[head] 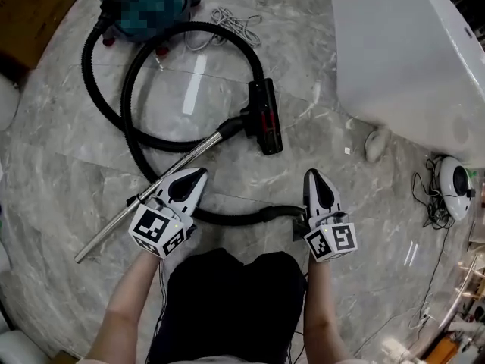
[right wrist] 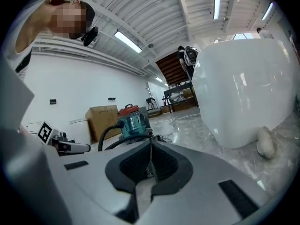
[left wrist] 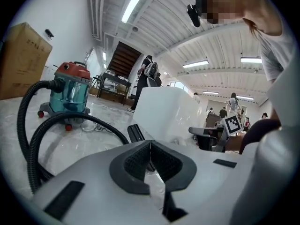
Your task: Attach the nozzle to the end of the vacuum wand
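Both the left gripper and the right gripper have jaws closed, gripping nothing. Ahead of the jaws on the floor, the nozzle already looks joined to the far end of the wand, so little seems left to do.

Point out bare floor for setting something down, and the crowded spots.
Bare floor lies between the floor nozzle and the white tub, and left of the hose. Crowded: hose and wand cross at centre; cables at right.
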